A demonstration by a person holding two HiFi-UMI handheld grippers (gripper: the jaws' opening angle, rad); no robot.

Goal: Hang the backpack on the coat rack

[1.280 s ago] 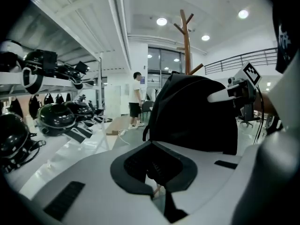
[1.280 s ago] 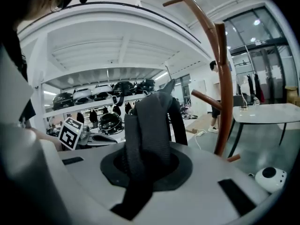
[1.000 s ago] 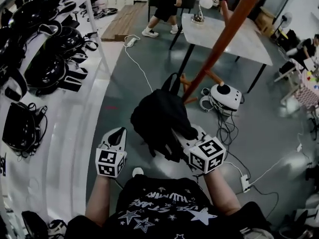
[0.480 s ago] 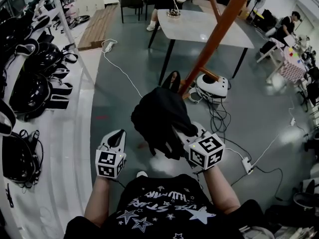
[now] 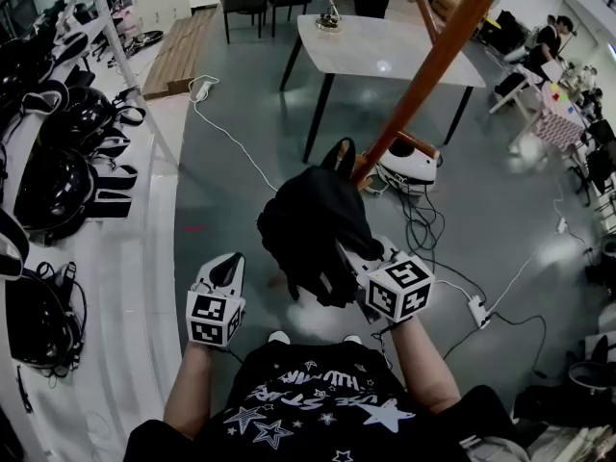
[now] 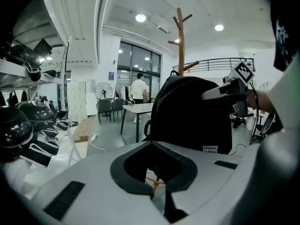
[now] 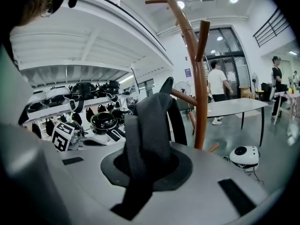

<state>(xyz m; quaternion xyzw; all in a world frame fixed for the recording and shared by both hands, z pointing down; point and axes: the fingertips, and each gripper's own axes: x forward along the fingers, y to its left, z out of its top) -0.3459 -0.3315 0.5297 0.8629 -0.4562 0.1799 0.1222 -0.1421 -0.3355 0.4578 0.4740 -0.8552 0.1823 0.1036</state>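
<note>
Backpack point(image 5: 308, 224) and coat rack point(image 5: 433, 61) have drawn together since the earlier frame — the bag's top loop now sits just beside the slanting wooden pole, and the bag hangs a little nearer it than before.

As for progress, the pickup looks done: the bag hangs clear of the floor, carried up to the rack. The hanging itself is not done. No loop or strap is over a peg point(image 7: 204, 36), and in the right gripper view the pegs stand above and beyond the bag. Judging from that, what remains is to lift the bag higher, hook its loop over a peg and let go.

The right gripper point(image 5: 358, 258) is clenched on a black strap point(image 7: 140, 139) that runs up out of its jaws, so the bag's bulk hangs ahead of and partly over those jaws. The left gripper point(image 5: 229, 260) carries nothing — its jaws are drawn together, the bag is well ahead of them and off to their right, not touching
</note>
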